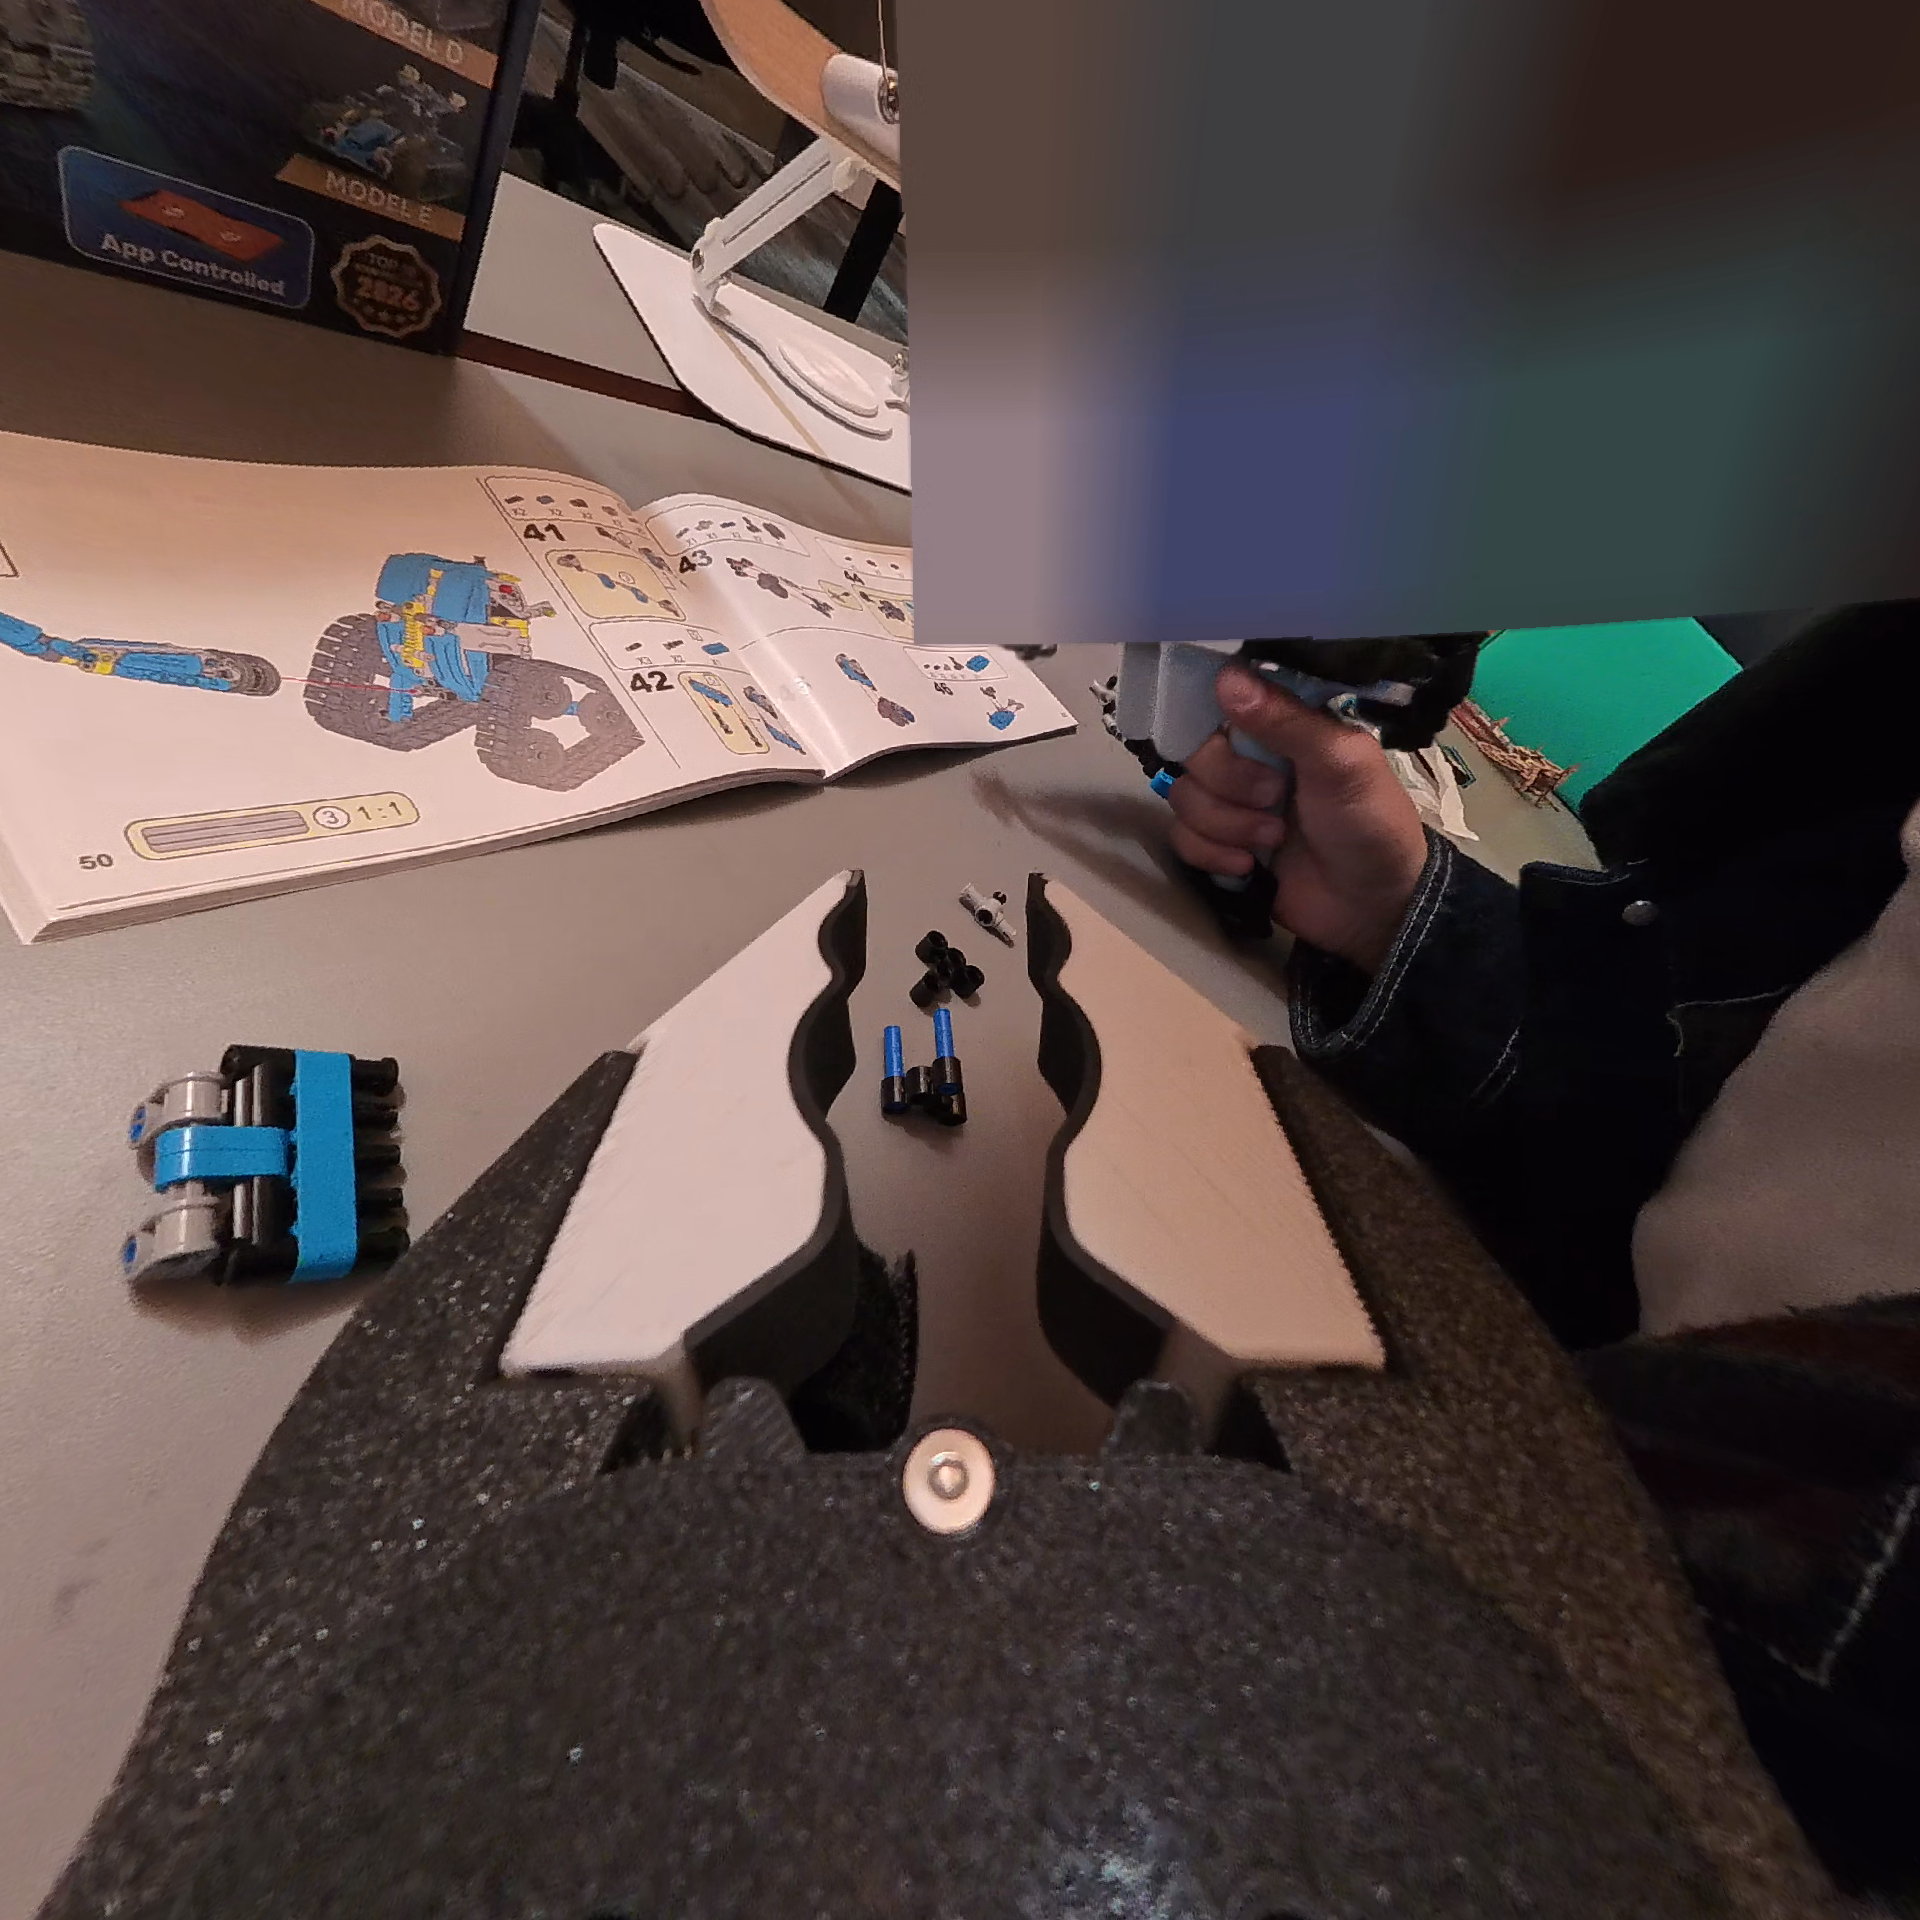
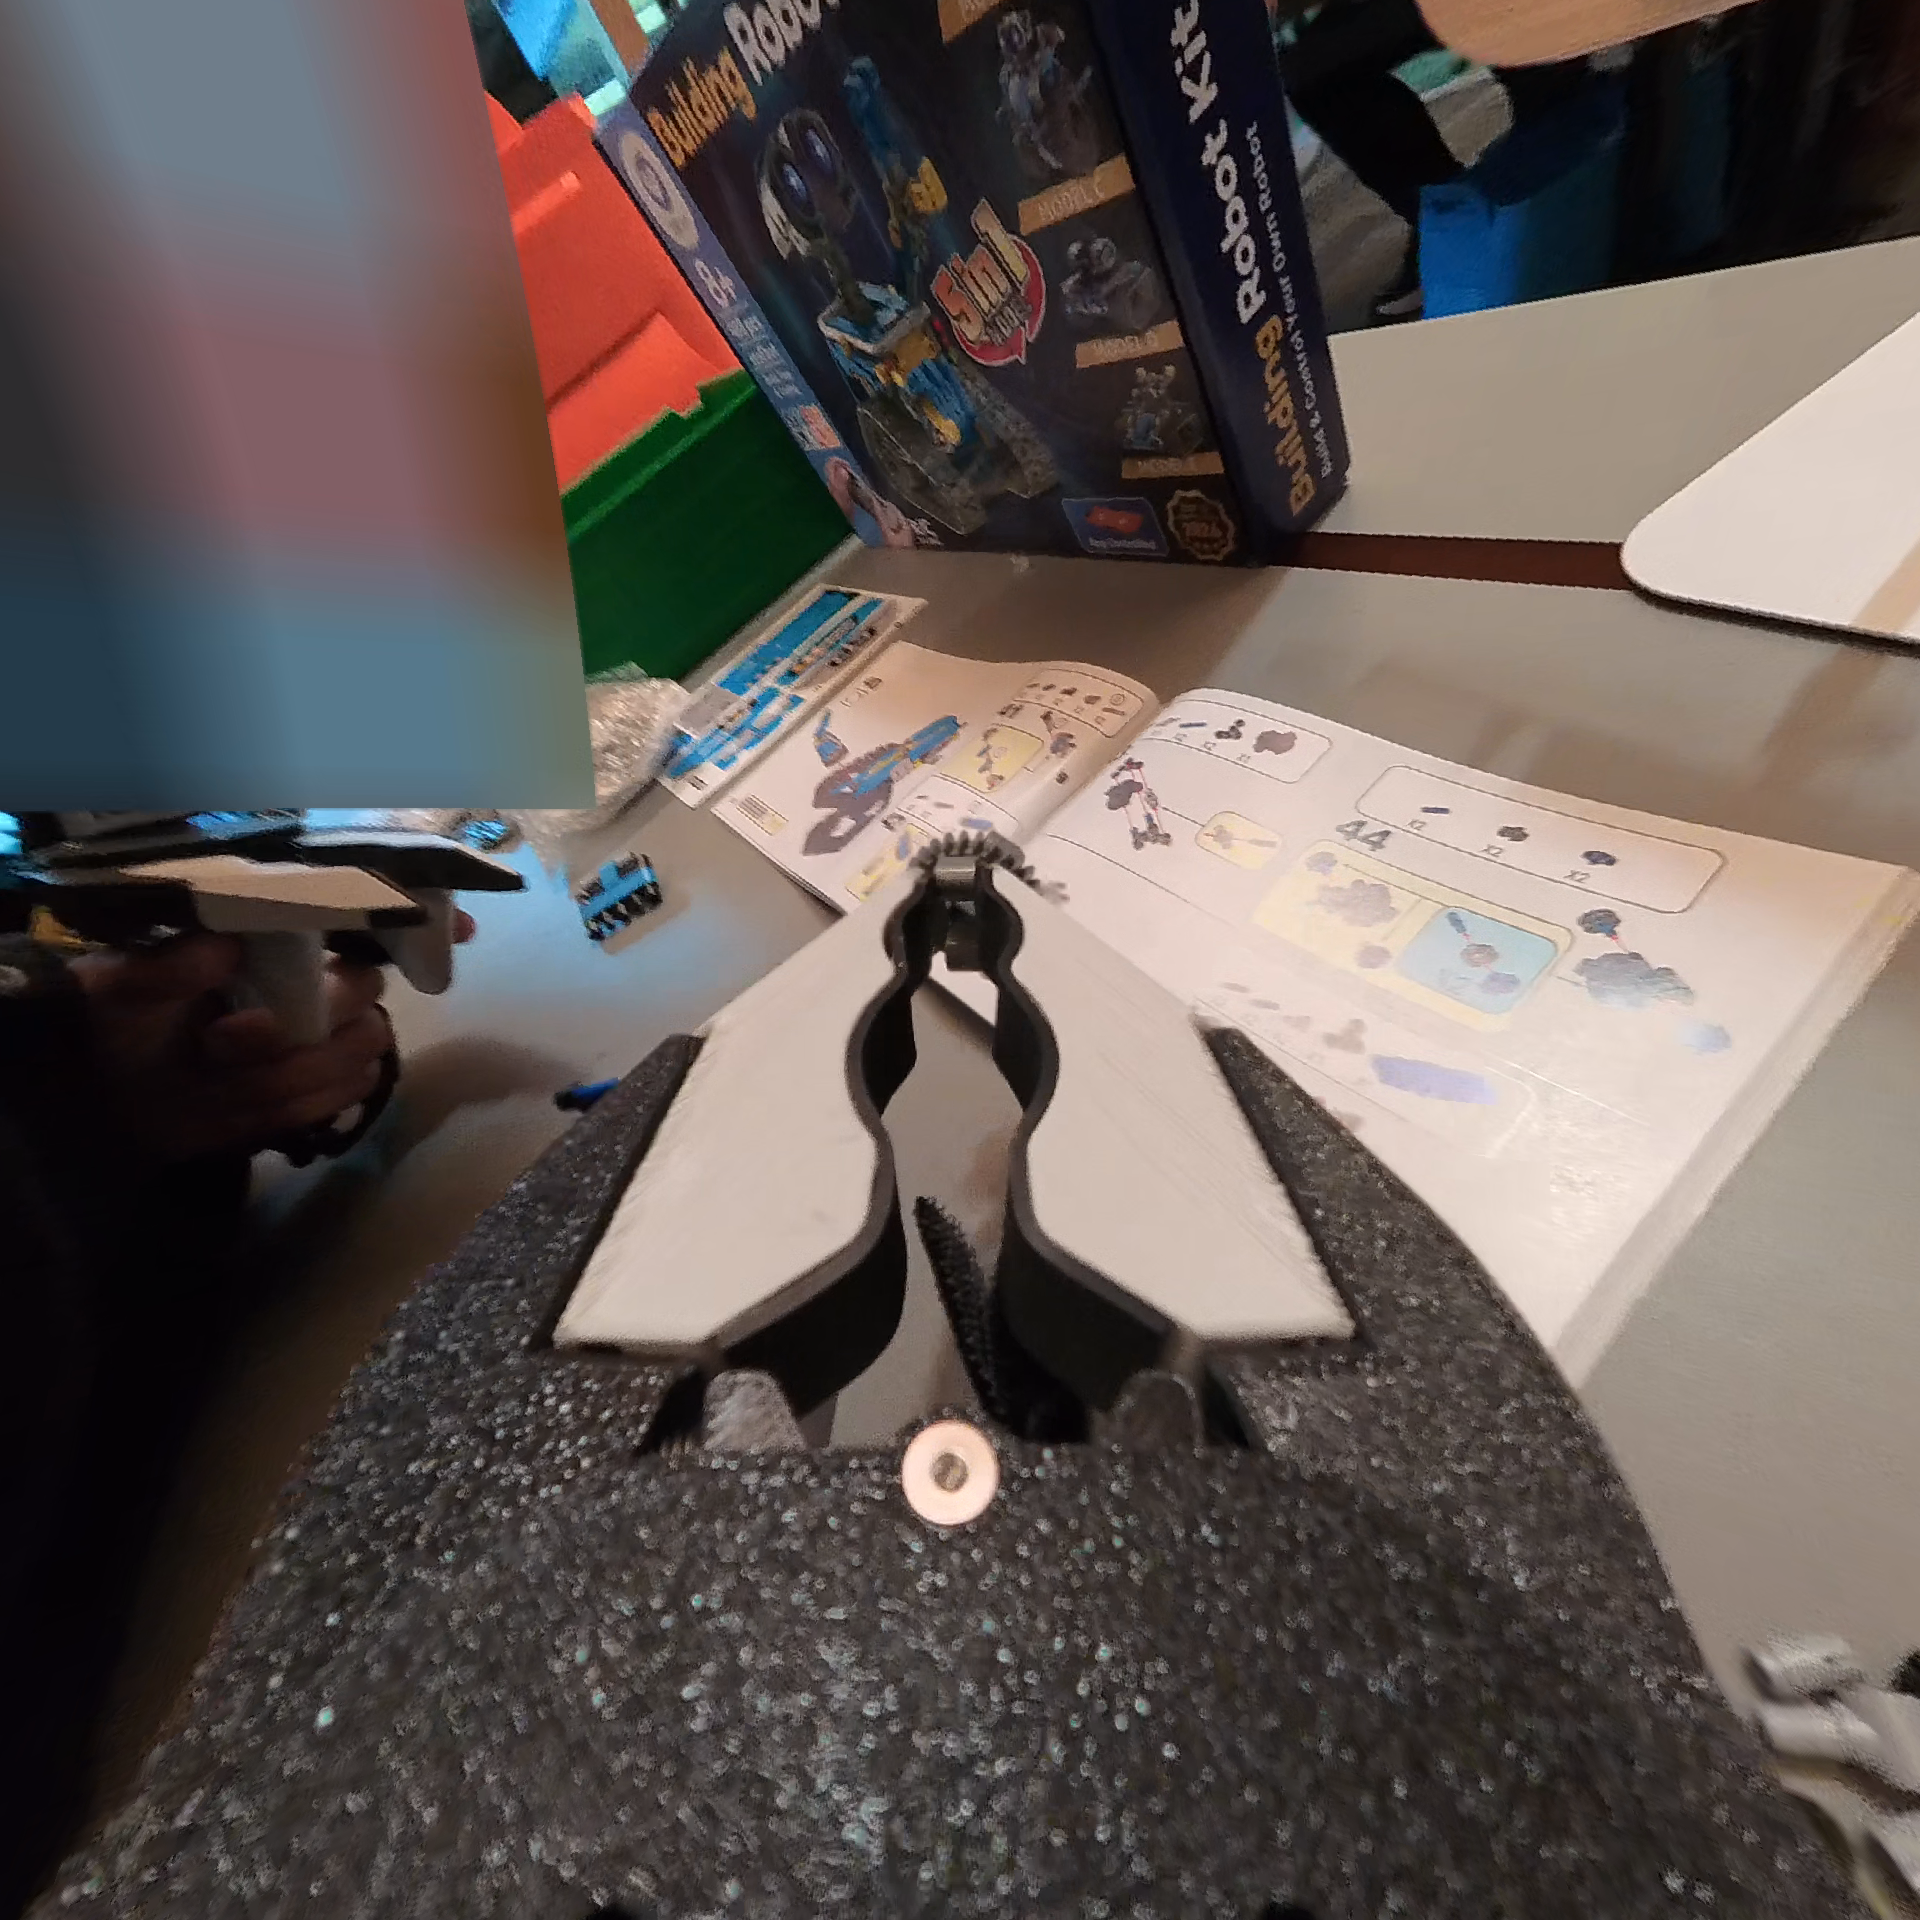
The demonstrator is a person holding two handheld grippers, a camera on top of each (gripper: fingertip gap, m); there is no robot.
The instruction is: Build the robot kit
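Note:
My left gripper (image 1: 943,883) is open above the grey table (image 1: 520,935). Between its fingers lie a small black connector with two blue pins (image 1: 923,1070), a black connector cluster (image 1: 948,968) and a small grey pin piece (image 1: 987,909). A blue, black and grey brick assembly (image 1: 272,1164) lies to its left. My right gripper (image 2: 961,883) is shut on a small grey gear piece (image 2: 971,857), held over the open instruction booklet (image 2: 1455,935). The right gripper also shows in the left wrist view (image 1: 1195,707), held by a hand (image 1: 1288,821). The left gripper shows in the right wrist view (image 2: 312,894).
The instruction booklet (image 1: 416,675) lies open behind the left gripper. A dark kit box (image 2: 987,291) stands at the back. A white stand base (image 1: 790,353) sits on the table. A sticker sheet (image 2: 779,675) and a plastic bag (image 2: 623,738) lie left of the booklet. Some 20 cm of space lies between my two pairs of fingers.

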